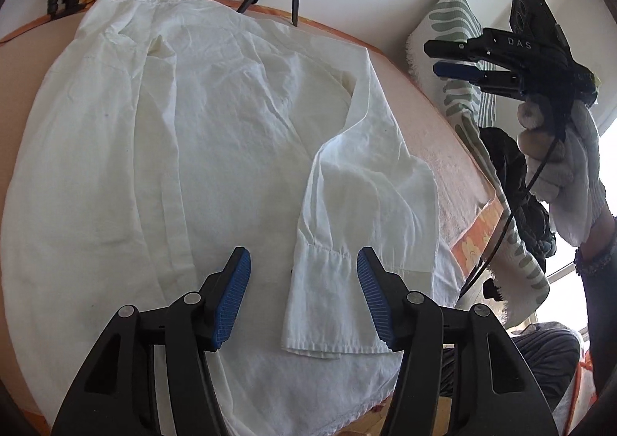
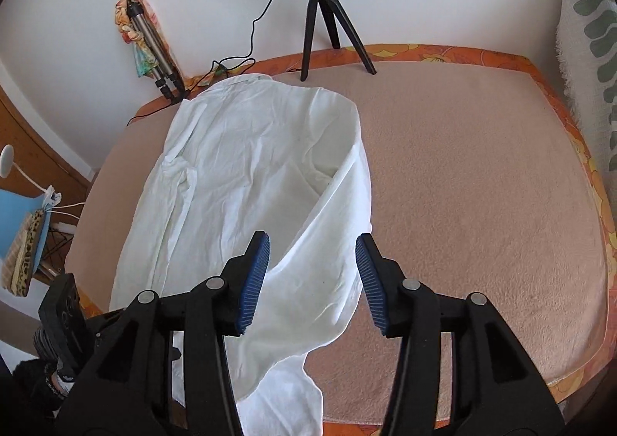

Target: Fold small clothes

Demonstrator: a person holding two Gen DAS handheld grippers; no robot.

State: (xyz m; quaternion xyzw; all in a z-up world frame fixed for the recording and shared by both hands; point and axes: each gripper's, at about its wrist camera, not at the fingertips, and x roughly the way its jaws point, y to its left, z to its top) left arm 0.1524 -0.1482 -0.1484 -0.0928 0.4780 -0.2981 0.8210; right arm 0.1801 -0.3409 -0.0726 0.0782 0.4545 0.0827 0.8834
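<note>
1. Evidently the left gripper [image 1: 304, 295] stands released, jaws apart above the folded-over sleeve cuff [image 1: 327, 305], gripping nothing.
2. Likewise the right gripper [image 2: 312, 283] is released and empty.
3. White shirt [image 2: 246, 181] lies spread on the peach blanket [image 2: 482, 185].

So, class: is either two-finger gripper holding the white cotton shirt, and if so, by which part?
Nothing is held. The left gripper stands open over the shirt's folded sleeve cuff; the right gripper is open above it too.
</note>
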